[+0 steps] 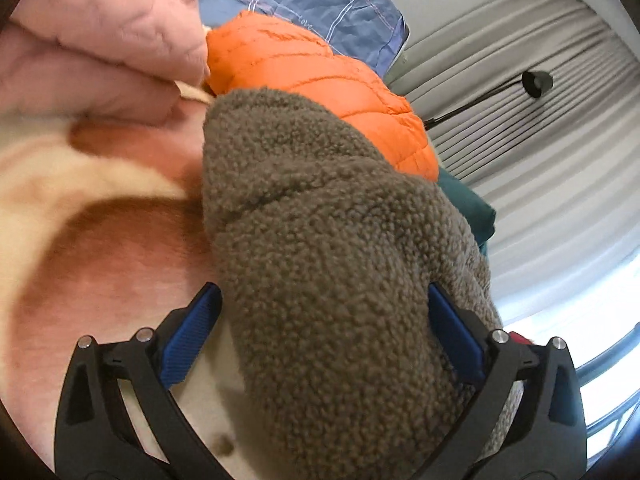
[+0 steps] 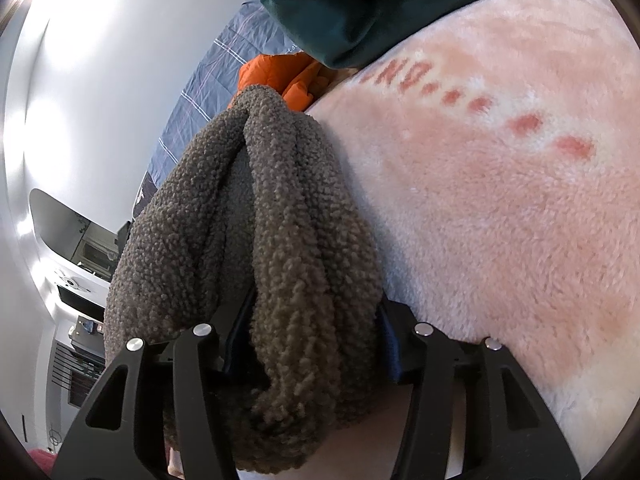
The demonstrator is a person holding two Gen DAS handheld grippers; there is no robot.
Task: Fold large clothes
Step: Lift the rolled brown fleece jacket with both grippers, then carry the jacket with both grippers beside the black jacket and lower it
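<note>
Your left gripper (image 1: 324,344) stands spread wide, its blue pads (image 1: 192,336) clear of the brown fleece garment (image 1: 320,260) that bulges between them, so that side is released. Your right gripper (image 2: 308,344) is clenched on a thick bunched fold of the same fleece (image 2: 280,240), which rises ahead in a ridge over the pink blanket (image 2: 500,200) on the bed. An orange puffer jacket (image 1: 320,80) lies just beyond the fleece's far edge, a dark green garment (image 2: 380,8) beside it. The blanket to the right of your right gripper lies open.
</note>
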